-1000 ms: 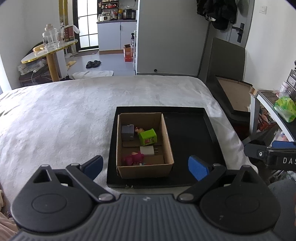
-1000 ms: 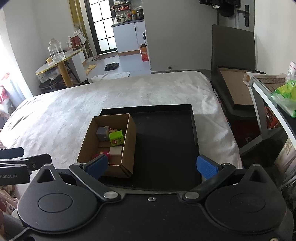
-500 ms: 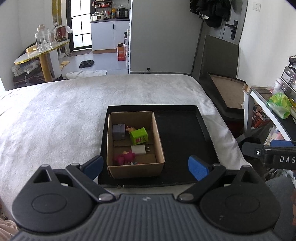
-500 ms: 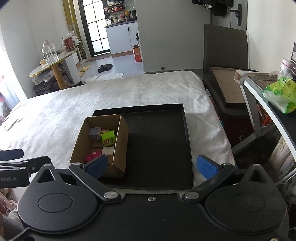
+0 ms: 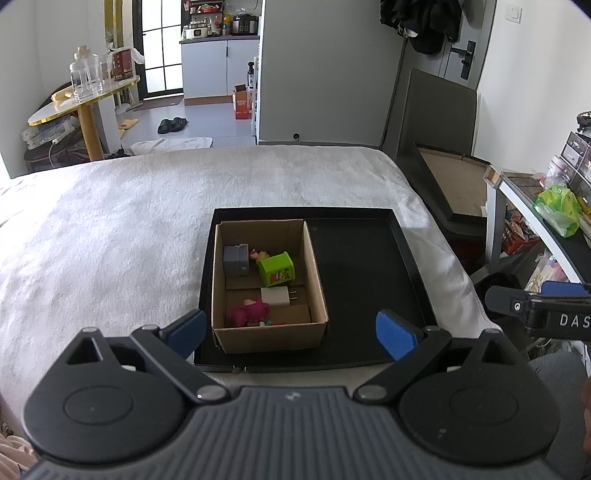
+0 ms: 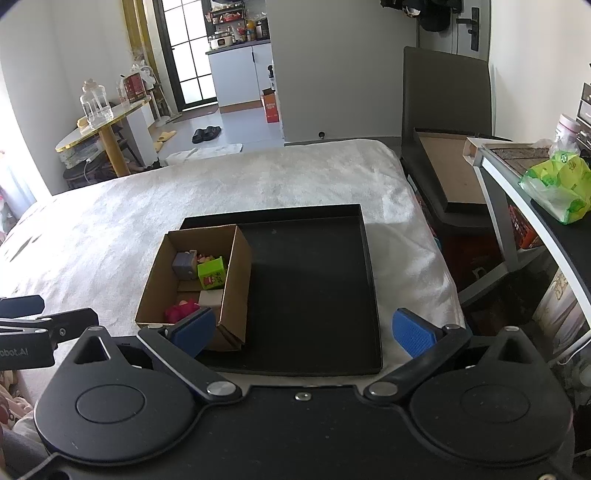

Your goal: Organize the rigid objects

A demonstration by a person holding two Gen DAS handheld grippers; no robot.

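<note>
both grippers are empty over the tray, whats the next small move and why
Probably lower the left gripper into the box toward the green cube: both grippers are open and empty, the items sit in the box, and the tray beside it is bare.

A bed (image 5: 110,240) under a white textured blanket fills the middle of both views. Beyond its far edge stands a round yellow-topped table (image 5: 83,101) on a yellow leg, carrying a clear glass jar (image 5: 85,77) and a red box (image 5: 122,68). A pair of black slippers (image 5: 171,124) lies on the grey floor near a white mat (image 5: 171,144). Farther back are white kitchen cabinets (image 5: 205,68) with appliances on top, and an orange carton (image 5: 242,103) beside them. To the right a dark board (image 6: 447,96) leans against the wall, with an open flat cardboard case (image 6: 448,173) in front of it. A green plastic bag (image 6: 557,184) sits on a shelf at the right edge. Dark clothing (image 5: 421,22) hangs beside a door with a handle (image 5: 467,59).
</note>
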